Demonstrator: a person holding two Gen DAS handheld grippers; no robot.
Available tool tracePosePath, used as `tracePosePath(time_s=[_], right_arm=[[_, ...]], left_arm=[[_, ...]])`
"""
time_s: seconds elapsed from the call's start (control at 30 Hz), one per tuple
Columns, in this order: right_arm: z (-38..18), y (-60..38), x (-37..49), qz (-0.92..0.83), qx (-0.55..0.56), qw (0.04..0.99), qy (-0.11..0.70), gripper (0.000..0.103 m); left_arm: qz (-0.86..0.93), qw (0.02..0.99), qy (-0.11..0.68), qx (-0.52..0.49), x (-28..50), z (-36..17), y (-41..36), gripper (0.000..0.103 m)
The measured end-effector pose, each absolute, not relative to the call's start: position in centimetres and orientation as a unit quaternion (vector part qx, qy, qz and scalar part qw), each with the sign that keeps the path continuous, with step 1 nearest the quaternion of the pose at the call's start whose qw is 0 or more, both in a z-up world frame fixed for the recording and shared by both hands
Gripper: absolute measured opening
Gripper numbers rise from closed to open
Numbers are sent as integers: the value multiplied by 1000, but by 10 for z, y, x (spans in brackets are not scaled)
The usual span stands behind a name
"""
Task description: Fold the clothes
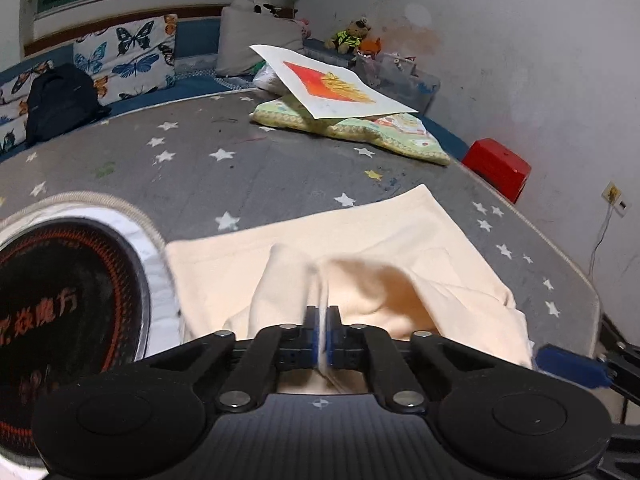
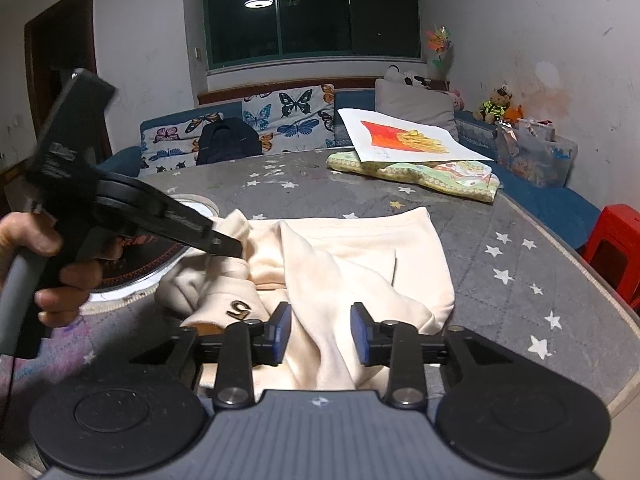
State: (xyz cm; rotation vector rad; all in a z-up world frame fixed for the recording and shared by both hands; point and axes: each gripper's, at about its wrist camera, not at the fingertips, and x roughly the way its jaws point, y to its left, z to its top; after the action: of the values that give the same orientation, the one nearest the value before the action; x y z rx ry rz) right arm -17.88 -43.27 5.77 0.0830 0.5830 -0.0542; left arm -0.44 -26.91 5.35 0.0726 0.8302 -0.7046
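Note:
A cream sweatshirt [image 1: 360, 240] lies partly folded on the grey star-patterned table [image 1: 248, 168]. My left gripper [image 1: 323, 320] is shut on a raised fold of it. In the right wrist view the cream sweatshirt [image 2: 360, 264] shows a dark "5" patch near its front left, and the left gripper [image 2: 236, 249] pinches the cloth at its left side. My right gripper [image 2: 320, 332] is open, its blue pads either side of a hanging fold near the table's front edge. Its blue fingertip also shows in the left wrist view [image 1: 572, 368].
A round black induction cooktop [image 1: 68, 292] on a white mat lies left of the garment. A green patterned cushion [image 2: 416, 176] with a fries drawing [image 2: 404, 138] on it is at the back right. A red stool [image 2: 616, 240] stands beyond the table's right edge. A backpack [image 2: 228, 140] sits on the sofa.

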Motion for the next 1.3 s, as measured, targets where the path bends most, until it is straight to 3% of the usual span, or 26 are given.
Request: tracePosePath(time_s=[0.3, 0.6, 0.7, 0.73, 0.87, 1.3], right_arm=[[58, -422, -164, -14, 7, 958, 287, 39], [51, -388, -116, 21, -57, 953, 296, 50], [44, -376, -114, 44, -59, 949, 306, 42], [42, -372, -114, 54, -59, 947, 310, 31], [39, -361, -130, 93, -46, 946, 306, 13], [53, -411, -186, 17, 48, 958, 281, 9]], left_arm=[[-346, 863, 367, -4, -48, 77, -210, 2], [-313, 868, 385, -34, -85, 67, -142, 2], [-294, 872, 389, -33, -93, 64, -121, 2], [-288, 873, 391, -34, -95, 62, -114, 2], [-267, 873, 406, -39, -101, 53, -88, 2], [-299, 872, 385, 40, -108, 50, -111, 7]])
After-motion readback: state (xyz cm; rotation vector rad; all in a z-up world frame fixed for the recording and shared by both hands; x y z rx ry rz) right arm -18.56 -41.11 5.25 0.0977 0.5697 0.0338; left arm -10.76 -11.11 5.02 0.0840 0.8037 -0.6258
